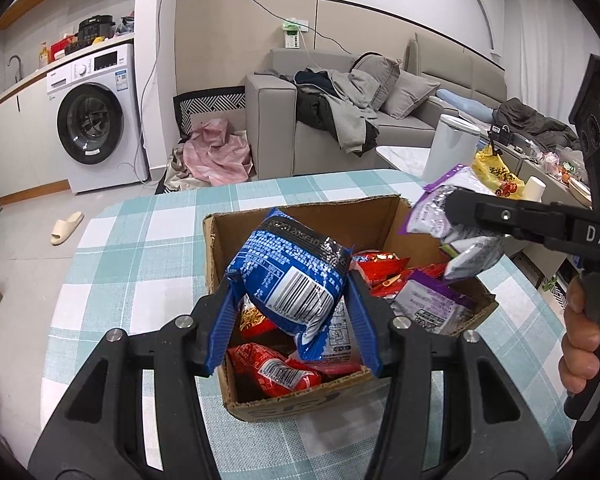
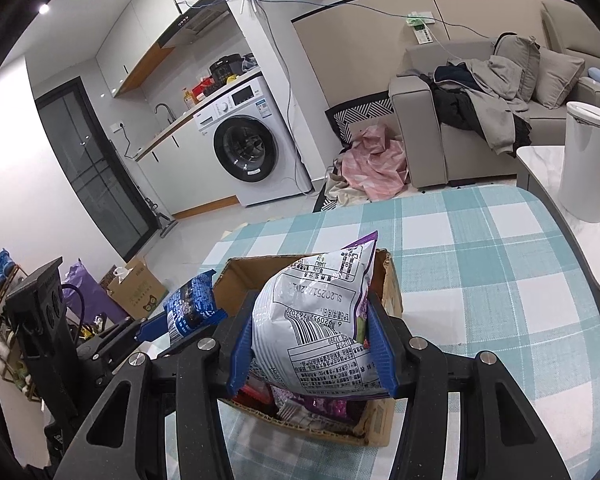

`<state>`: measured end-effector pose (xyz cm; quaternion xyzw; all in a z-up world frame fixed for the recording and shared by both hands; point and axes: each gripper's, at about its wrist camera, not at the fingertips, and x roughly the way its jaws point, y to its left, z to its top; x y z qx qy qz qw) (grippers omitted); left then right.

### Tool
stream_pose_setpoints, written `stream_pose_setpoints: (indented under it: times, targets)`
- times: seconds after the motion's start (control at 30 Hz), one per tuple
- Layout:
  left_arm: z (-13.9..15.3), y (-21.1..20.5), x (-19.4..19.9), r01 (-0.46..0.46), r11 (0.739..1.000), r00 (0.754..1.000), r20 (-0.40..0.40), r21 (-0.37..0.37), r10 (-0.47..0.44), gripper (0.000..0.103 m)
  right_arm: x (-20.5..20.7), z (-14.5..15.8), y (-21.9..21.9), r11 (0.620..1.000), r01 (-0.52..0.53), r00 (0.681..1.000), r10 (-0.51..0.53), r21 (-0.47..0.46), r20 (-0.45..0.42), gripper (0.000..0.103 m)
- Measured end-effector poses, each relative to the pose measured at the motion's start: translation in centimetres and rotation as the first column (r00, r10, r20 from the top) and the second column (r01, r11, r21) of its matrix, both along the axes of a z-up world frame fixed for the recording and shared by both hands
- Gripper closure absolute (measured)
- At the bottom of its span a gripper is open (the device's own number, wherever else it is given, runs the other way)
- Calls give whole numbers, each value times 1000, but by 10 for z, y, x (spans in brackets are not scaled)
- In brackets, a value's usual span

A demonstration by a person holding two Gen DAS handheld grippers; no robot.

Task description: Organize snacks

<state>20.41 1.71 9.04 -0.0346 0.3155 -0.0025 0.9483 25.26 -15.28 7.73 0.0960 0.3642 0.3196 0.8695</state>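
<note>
My left gripper (image 1: 296,300) is shut on a blue snack packet (image 1: 286,276), held above an open cardboard box (image 1: 300,400) on the checked tablecloth. My right gripper (image 2: 312,340) is shut on a silver-and-purple snack bag (image 2: 320,320), also held over the box (image 2: 392,284). In the left wrist view the right gripper (image 1: 456,216) comes in from the right with its purple bag (image 1: 452,220) above the box's far right corner. Red packets (image 1: 276,368) and a purple packet (image 1: 432,304) lie inside the box. The left gripper with the blue packet (image 2: 192,308) shows at left in the right wrist view.
The box stands on a round table with a teal checked cloth (image 1: 140,264). A hand (image 1: 580,344) grips the right tool's handle. A white bin (image 2: 584,160) and a low white table (image 2: 548,160) stand to the right. A washing machine (image 1: 96,120), a sofa (image 1: 340,120) and floor clutter lie beyond.
</note>
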Motion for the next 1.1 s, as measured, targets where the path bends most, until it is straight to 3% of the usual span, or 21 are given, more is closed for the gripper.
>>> stream_pose_setpoints:
  times: [0.27, 0.37, 0.43, 0.57, 0.63, 0.73, 0.8, 1.1]
  targets:
    - [-17, 6, 20, -3, 1000, 999, -35, -4, 3, 54, 14, -10, 20, 1000, -3, 1000, 2, -17, -14, 52]
    - [-18, 9, 21, 1, 1000, 1000, -30, 7, -1, 53, 15, -11, 21, 1000, -1, 1000, 0, -15, -13, 44]
    - [-18, 10, 20, 2, 1000, 1000, -26, 9, -2, 48, 14, -9, 19, 1000, 3, 1000, -3, -12, -5, 35]
    - [-15, 13, 10, 0, 1000, 1000, -6, 2, 0, 21, 10, -6, 15, 1000, 6, 1000, -6, -28, 5, 27]
    - [-11, 12, 2, 2, 1000, 1000, 13, 8, -2, 19, 6, -5, 13, 999, -3, 1000, 3, -36, 2, 14]
    - [-8, 12, -8, -10, 1000, 1000, 22, 18, 10, 12, -1, -4, 9, 999, -12, 1000, 13, -41, 13, 5]
    - [-6, 14, -15, -15, 1000, 999, 36, 12, 14, 1, -7, -4, 7, 999, -14, 1000, 15, -42, 18, 3]
    - [4, 16, -58, -37, 999, 995, 91, -1, 37, 1, -33, -8, -2, 997, -65, 997, 67, -40, 48, 1]
